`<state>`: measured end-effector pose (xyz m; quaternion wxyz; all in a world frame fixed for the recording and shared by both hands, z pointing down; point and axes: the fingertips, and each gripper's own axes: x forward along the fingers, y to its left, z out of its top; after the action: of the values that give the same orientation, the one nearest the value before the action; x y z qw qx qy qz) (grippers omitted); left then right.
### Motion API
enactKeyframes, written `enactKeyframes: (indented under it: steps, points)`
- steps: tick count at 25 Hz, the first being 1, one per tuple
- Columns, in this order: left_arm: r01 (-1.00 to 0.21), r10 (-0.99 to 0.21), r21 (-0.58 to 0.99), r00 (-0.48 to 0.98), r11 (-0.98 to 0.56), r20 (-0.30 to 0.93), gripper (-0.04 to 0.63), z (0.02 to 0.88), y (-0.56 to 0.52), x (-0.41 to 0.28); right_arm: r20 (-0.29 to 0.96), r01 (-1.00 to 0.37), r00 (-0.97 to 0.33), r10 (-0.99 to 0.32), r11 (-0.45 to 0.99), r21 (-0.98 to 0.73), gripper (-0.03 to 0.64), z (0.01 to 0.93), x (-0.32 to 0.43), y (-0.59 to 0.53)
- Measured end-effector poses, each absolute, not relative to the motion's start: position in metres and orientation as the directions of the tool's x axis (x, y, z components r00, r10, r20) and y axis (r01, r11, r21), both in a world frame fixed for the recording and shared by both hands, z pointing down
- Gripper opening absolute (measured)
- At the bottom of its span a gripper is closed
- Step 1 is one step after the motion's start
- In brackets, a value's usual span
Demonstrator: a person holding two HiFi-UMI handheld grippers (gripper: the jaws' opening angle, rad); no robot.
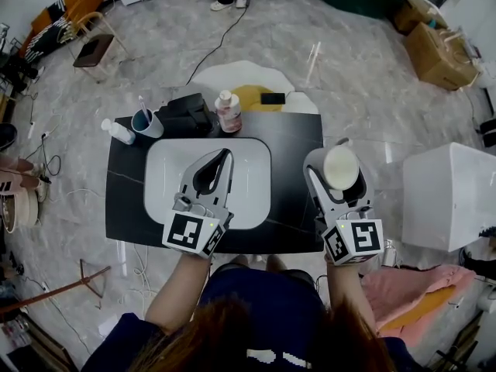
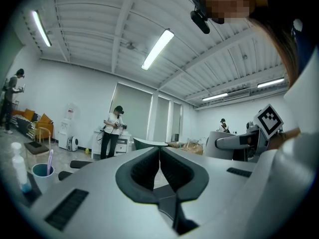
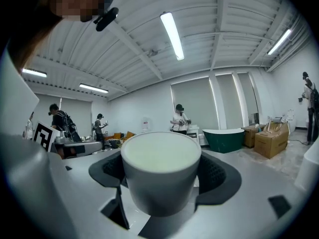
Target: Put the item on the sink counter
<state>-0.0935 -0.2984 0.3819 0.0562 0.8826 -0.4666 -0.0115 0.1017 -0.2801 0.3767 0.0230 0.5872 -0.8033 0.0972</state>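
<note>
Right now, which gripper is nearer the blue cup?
Left. The left gripper is over the sink, just right of the blue cup; the right gripper, holding a white cup, is at the counter's far right.

A large open lab or recording studio, not a home bathroom. Below the left gripper (image 1: 226,153), a freestanding black sink counter (image 1: 294,153) with a white basin (image 1: 252,177), alone on bare marble-look floor (image 1: 155,53) with a loose cable (image 1: 215,39). Ahead of the right gripper (image 3: 159,168), a green bathtub (image 3: 227,136), cardboard boxes (image 3: 271,136) and a person (image 3: 179,118) handling similar gear. Overhead, strip lights (image 3: 172,29) on a ribbed industrial ceiling (image 3: 239,14). Ahead of the left gripper, another standing worker (image 2: 113,131) and blind-covered windows (image 2: 132,113).
</note>
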Motion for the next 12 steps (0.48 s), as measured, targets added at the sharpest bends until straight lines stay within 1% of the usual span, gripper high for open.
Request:
enactKeyframes:
  steps: [5,12]
  points:
    - [-0.817,-0.819,0.114,0.572,-0.565,0.04,0.025,0.391,-0.306,-0.082,0.164,-0.947,-0.312,-0.936,0.292,-0.135,0.436,0.388,0.108,-0.288]
    - [-0.808,-0.808,0.138,0.585,-0.572,0.078,0.025,0.417,-0.314,-0.071,0.221,-0.947,-0.313,-0.924,0.285,-0.149,0.436,0.423,0.112,-0.295]
